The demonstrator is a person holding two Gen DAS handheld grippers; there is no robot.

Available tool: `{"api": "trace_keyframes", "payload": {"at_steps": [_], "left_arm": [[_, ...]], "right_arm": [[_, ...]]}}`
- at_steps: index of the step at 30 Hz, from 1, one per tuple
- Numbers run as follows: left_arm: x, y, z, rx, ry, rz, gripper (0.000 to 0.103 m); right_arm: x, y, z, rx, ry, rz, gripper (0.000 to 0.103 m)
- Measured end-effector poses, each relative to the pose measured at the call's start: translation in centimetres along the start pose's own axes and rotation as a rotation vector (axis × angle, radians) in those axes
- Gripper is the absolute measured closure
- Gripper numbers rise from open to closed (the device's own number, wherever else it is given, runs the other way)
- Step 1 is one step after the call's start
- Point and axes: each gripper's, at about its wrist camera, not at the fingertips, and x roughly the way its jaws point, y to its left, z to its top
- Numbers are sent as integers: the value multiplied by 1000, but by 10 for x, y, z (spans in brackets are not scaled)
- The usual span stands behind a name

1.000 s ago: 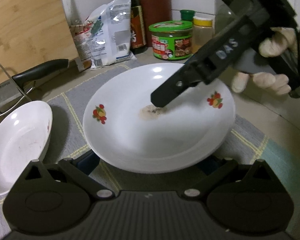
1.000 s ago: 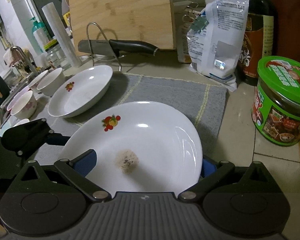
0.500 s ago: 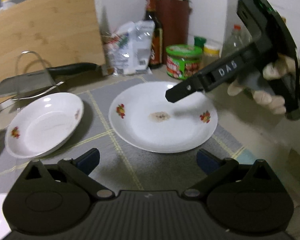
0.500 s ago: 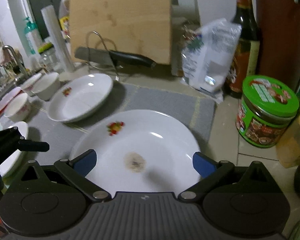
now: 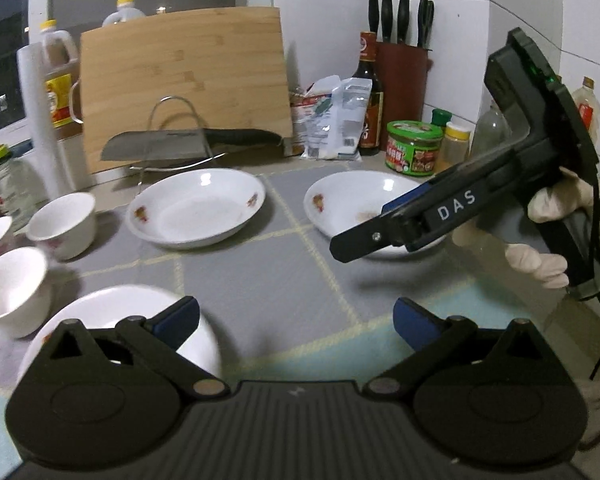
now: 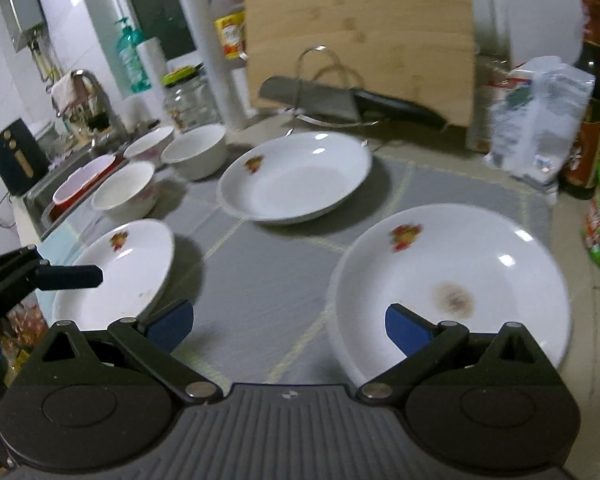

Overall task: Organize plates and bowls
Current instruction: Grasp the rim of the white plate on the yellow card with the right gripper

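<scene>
White china lies spread over the bench's grey mat (image 6: 268, 280); our left gripper (image 5: 296, 320) and right gripper (image 6: 286, 322), jaws wide and empty, should pinch the stained plate (image 6: 460, 264) by its rim.

White glossy tiled wall (image 5: 452, 20) behind; pale beige stone surface (image 5: 284, 162) under a grey cloth mat with yellow lines (image 5: 260, 268); dark window (image 5: 0, 40) left; dim indoor light.
</scene>
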Motion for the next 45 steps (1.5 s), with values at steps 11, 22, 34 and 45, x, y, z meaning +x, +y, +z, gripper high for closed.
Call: {"api": "trace_keyframes", "payload": {"at_steps": [11,22,34,45], "left_arm": [[-48,63,-48,2,30,21,1],[-66,115,-86,6,81,53,1],[-42,149,-104,48,117,-11,1],[-25,164,-103,103,104,-128,1]], "right_arm": [[30,80,-15,40,68,-8,0],[65,130,-18,45,124,15,0],[94,149,-17,52,175,34,0],[98,150,-16,81,144,9,0]]}}
